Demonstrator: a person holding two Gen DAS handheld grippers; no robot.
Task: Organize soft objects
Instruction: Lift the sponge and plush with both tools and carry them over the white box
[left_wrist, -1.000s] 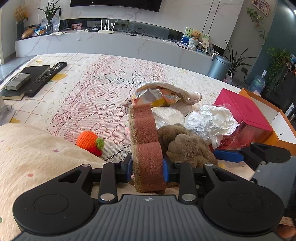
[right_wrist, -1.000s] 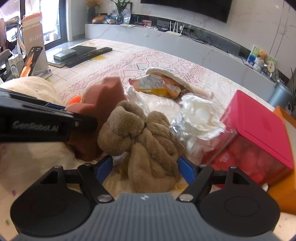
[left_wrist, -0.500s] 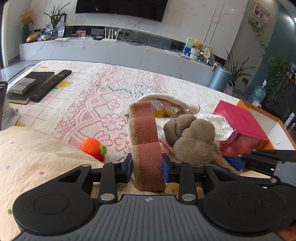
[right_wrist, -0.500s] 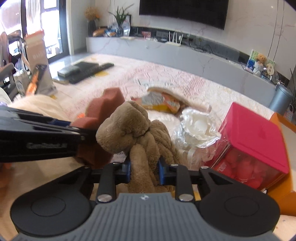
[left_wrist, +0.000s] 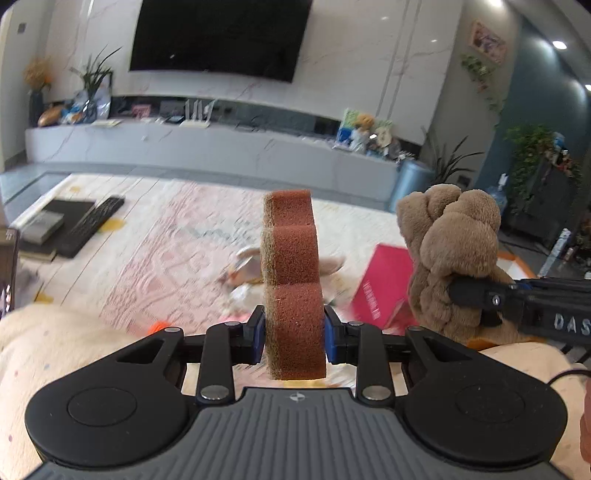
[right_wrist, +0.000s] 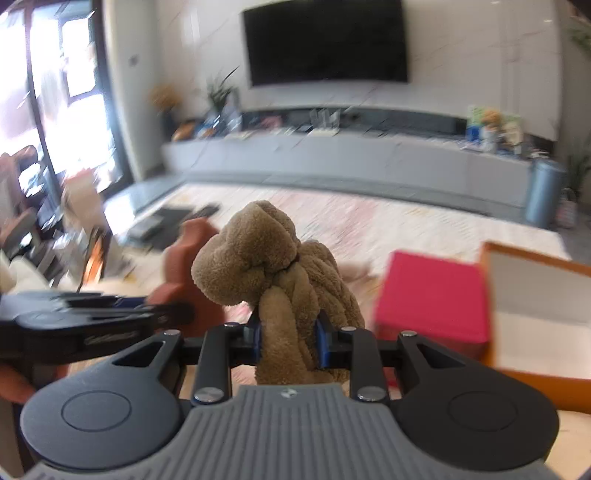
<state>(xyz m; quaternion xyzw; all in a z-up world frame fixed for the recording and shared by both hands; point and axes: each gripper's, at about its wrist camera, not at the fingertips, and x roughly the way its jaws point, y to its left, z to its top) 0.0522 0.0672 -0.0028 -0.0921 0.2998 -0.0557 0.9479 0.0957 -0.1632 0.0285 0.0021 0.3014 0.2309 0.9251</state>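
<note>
My left gripper (left_wrist: 294, 338) is shut on a brown wavy sponge (left_wrist: 291, 280) that stands upright between its blue pads, lifted off the table. My right gripper (right_wrist: 289, 341) is shut on a tan plush toy (right_wrist: 273, 273), also held up in the air. In the left wrist view the plush toy (left_wrist: 448, 254) hangs to the right of the sponge, pinched by the right gripper's black finger. In the right wrist view the sponge (right_wrist: 184, 266) shows at the left behind the left gripper's black arm (right_wrist: 74, 325).
Below lies a lace-covered table (left_wrist: 166, 251) with a pink-lidded box (right_wrist: 430, 295), an orange-rimmed tray (right_wrist: 535, 295), a snack bag (left_wrist: 243, 269), a small orange knitted toy (left_wrist: 159, 326), and a remote with books (left_wrist: 85, 225) at the far left. A cream cushion (left_wrist: 55, 339) sits near left.
The right gripper closed on the plush toy and lifted it off the table. The left gripper rose with the sponge. Both views now tilt up toward the television wall.
</note>
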